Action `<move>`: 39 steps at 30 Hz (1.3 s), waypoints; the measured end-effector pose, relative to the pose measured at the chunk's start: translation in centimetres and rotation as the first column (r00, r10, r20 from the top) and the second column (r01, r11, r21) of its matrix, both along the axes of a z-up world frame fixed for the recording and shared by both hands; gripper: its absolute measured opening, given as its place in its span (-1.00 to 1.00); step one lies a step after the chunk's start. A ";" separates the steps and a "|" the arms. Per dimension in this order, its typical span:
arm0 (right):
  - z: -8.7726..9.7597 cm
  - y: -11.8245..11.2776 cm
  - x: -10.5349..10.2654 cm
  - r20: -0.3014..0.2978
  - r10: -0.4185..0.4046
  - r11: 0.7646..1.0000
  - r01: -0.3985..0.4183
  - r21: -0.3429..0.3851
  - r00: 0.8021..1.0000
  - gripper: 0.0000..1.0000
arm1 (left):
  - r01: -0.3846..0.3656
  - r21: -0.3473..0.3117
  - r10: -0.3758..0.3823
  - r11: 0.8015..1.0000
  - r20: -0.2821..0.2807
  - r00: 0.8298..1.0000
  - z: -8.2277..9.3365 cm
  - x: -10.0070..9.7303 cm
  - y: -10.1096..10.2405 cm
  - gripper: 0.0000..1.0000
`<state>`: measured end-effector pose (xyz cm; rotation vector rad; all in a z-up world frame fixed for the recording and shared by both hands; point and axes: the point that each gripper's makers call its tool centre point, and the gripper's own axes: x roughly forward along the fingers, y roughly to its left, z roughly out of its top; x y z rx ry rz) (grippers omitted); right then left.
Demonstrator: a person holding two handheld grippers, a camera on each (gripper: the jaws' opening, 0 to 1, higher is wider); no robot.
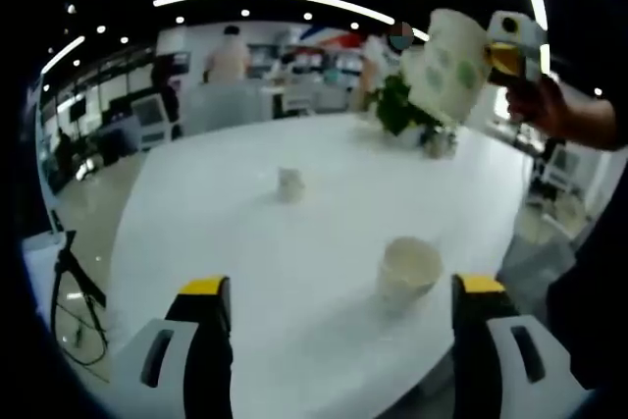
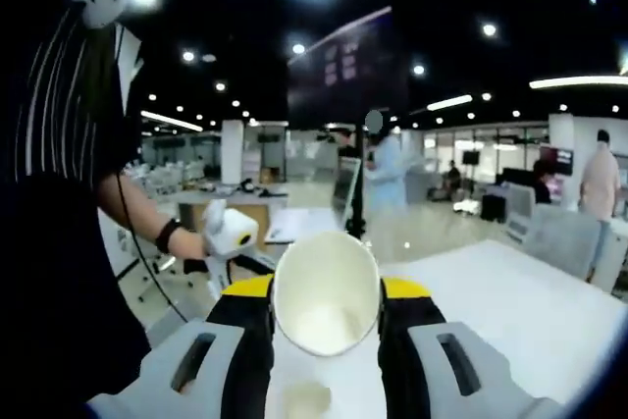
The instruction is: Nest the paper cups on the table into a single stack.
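- In the left gripper view, the left gripper is seen low over the white tabletop, its fingers spread wide apart with nothing between them.
- An upright cup is seen on the tabletop just ahead of the left gripper, nearer its right finger, mouth up.
- A smaller, blurred cup is seen farther out on the tabletop, well apart from the first.
- In the same view, the right gripper is seen at upper right, raised well above the tabletop, with a tilted held cup in its grasp; green markings are visible on the cup's side.
- A green plant is seen behind the held cup, near the far edge of the tabletop.
- In the right gripper view, the right gripper is closed on the held cup, which is pinched between the fingers with its open mouth turned toward the camera.
- The left gripper is seen at left in that view, carried in a hand; the state of its fingers cannot be told there.
- A pale round thing low between the right fingers is too blurred to identify.
- People are seen standing in the office background.
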<state>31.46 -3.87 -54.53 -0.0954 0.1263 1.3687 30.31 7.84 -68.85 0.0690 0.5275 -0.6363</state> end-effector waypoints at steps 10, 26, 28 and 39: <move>-5.0 0.9 -0.4 -0.078 -0.006 0.999 0.003 -0.036 0.997 -0.26 | -0.003 0.004 0.003 1.000 -0.007 1.000 -0.3 -0.3 0.1 0.83; -13.3 1.3 -0.4 -0.143 -0.065 0.990 0.046 -0.136 0.988 -0.26 | -0.015 0.006 0.015 1.000 -0.023 1.000 -0.7 -0.5 0.6 0.82; -14.2 1.5 -0.6 -0.153 -0.067 0.989 0.044 -0.144 0.986 -0.26 | -0.014 0.007 0.014 1.000 -0.026 1.000 -0.8 -0.6 0.6 0.82; -17.8 1.8 -0.9 -0.142 -0.085 0.972 0.051 -0.229 0.986 -0.23 | -0.011 0.003 0.011 1.000 -0.040 0.999 -1.3 -0.6 0.6 0.79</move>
